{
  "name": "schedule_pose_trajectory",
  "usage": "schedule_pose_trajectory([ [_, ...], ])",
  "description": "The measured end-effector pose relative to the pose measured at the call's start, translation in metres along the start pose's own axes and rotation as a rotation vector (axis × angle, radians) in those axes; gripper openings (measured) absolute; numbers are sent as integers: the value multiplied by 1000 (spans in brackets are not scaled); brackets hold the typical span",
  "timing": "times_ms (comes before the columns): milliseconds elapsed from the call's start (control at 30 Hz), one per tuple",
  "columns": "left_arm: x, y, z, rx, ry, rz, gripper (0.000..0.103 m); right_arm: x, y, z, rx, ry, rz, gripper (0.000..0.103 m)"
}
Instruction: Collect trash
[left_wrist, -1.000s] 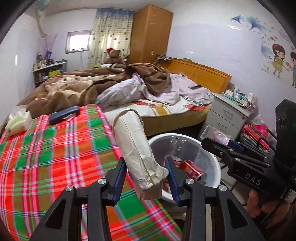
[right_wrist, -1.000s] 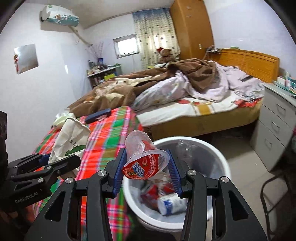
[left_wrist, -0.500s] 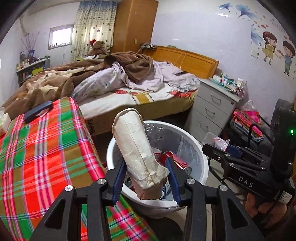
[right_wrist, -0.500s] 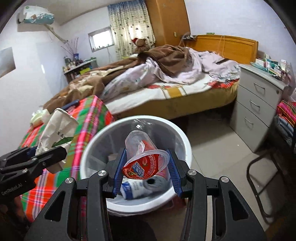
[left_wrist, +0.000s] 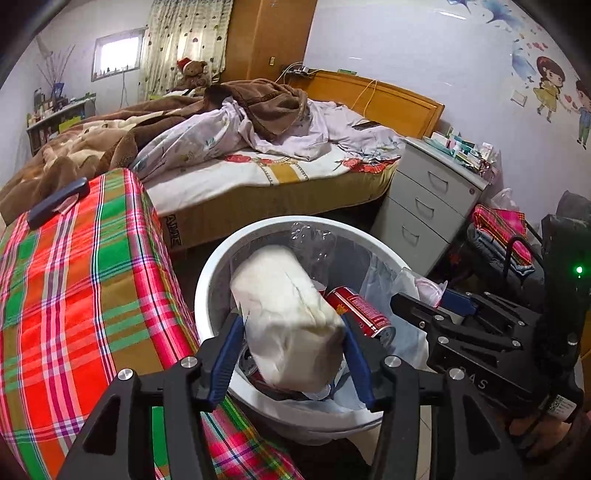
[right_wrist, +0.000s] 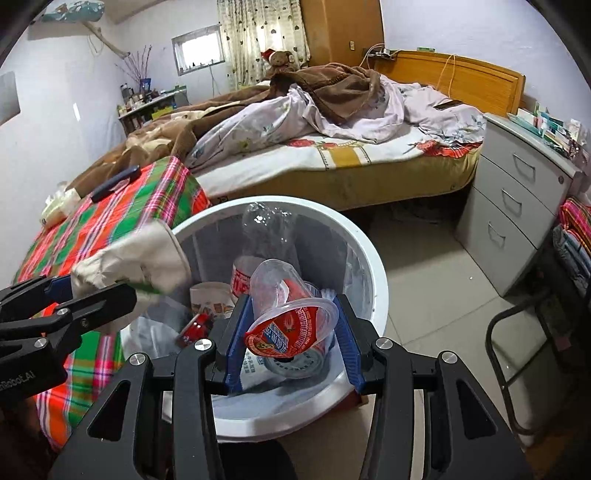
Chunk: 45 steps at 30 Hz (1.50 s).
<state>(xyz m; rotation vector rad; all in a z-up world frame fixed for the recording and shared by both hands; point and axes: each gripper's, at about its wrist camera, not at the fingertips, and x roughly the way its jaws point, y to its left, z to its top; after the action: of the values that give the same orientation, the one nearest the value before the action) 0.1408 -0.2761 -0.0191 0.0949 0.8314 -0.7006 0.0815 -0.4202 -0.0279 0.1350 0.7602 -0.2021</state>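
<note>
My left gripper (left_wrist: 291, 352) is shut on a crumpled white paper bag (left_wrist: 284, 317) and holds it over the white trash bin (left_wrist: 207, 273). The bag also shows in the right wrist view (right_wrist: 136, 264), blurred, above the bin's left rim. My right gripper (right_wrist: 291, 341) is shut on a clear plastic cup with a red foil lid (right_wrist: 290, 325), held over the same bin (right_wrist: 373, 254). The bin holds a red can (left_wrist: 356, 308), a clear bottle (right_wrist: 267, 225) and several wrappers.
A table with a red and green plaid cloth (left_wrist: 74, 280) stands left of the bin, with a dark blue case (left_wrist: 57, 197) on its far end. A bed (left_wrist: 258, 166) lies behind. A grey drawer unit (right_wrist: 513, 206) and a black chair frame (right_wrist: 517, 369) stand right.
Both grippers have moved from beside the table to over the bin and tipped down. The paper bag and the cup stay gripped.
</note>
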Motion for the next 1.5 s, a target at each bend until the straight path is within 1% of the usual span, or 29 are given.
schedule_pose_trajectory([
  [33, 1, 1, 0, -3, 4, -4, 54, 0, 0, 0, -2, 2, -2, 56],
  [100, 3, 2, 0, -1, 6, 10, 60, -2, -1, 0, 0, 0, 0, 64],
  [233, 1, 5, -2, -16, 6, 1, 60, -5, -1, -2, 1, -7, -4, 64],
  [400, -9, 4, -5, -7, -14, 21, 60, -12, -1, -3, 22, -18, 9, 64],
  [500, -15, 5, -6, -11, -21, 23, 60, -18, 4, -2, 13, -32, 7, 64],
  [933, -67, 9, -22, -12, -107, 99, 60, -43, 22, -7, 5, -96, 28, 64],
  [1033, -77, 10, -27, -18, -117, 105, 60, -50, 27, -10, 3, -115, 35, 64],
  [1167, -92, 9, -37, -18, -142, 140, 60, -60, 35, -14, -3, -148, 57, 64],
  [1233, -101, 11, -43, -28, -156, 157, 62, -65, 41, -16, -12, -170, 63, 64],
  [1333, -113, 15, -51, -36, -179, 236, 65, -72, 50, -20, -23, -195, 82, 64],
  [1500, -133, 26, -67, -84, -207, 284, 65, -78, 64, -26, -32, -225, 129, 64],
])
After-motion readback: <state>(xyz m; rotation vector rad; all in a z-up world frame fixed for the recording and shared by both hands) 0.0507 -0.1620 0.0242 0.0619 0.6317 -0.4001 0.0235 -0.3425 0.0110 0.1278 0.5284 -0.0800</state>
